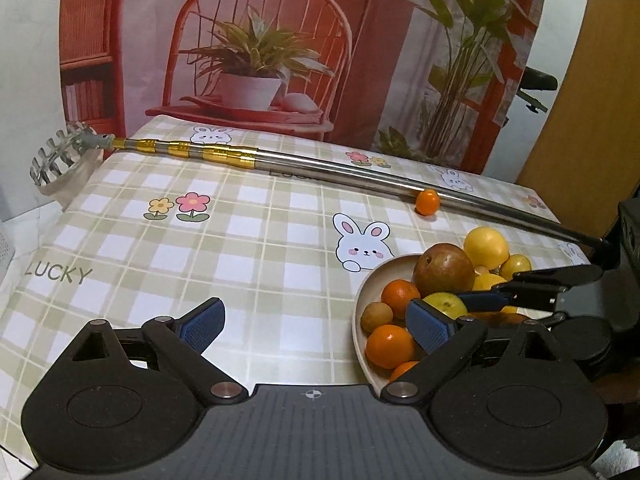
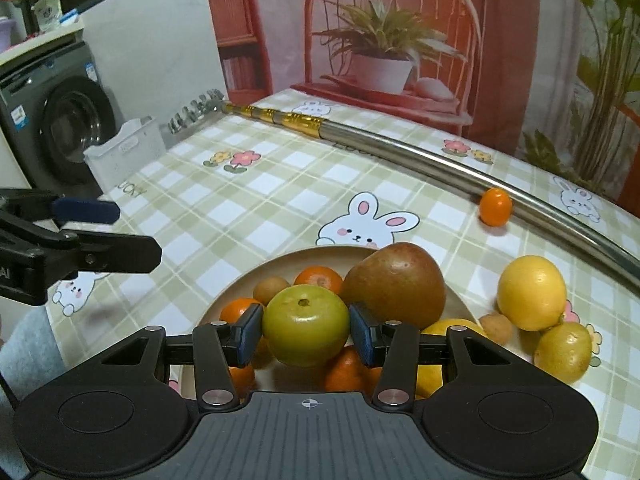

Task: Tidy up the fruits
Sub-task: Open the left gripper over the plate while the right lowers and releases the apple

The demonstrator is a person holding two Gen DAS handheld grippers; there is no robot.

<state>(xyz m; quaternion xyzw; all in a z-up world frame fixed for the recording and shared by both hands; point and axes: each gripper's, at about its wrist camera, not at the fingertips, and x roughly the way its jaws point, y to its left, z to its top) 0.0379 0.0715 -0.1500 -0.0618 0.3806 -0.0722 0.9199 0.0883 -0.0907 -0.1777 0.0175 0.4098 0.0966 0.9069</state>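
Note:
A beige plate (image 2: 240,280) holds several fruits: a brown pear (image 2: 396,280), oranges (image 2: 320,278) and a small brown fruit (image 2: 272,288). My right gripper (image 2: 306,330) is shut on a green apple (image 2: 306,324), held just over the plate. In the left wrist view the plate (image 1: 360,300) is at the right, with the pear (image 1: 442,268) and the green apple (image 1: 446,304) between the right gripper's pads. My left gripper (image 1: 316,322) is open and empty over the tablecloth, left of the plate. A small orange (image 1: 427,202) lies alone against a metal pole.
A telescopic metal pole (image 1: 320,164) with a claw end crosses the back of the table. Yellow lemons (image 2: 530,292) and a small brown fruit (image 2: 496,326) lie on the cloth right of the plate. A white basket (image 2: 128,152) and a washing machine stand beyond the table's left edge.

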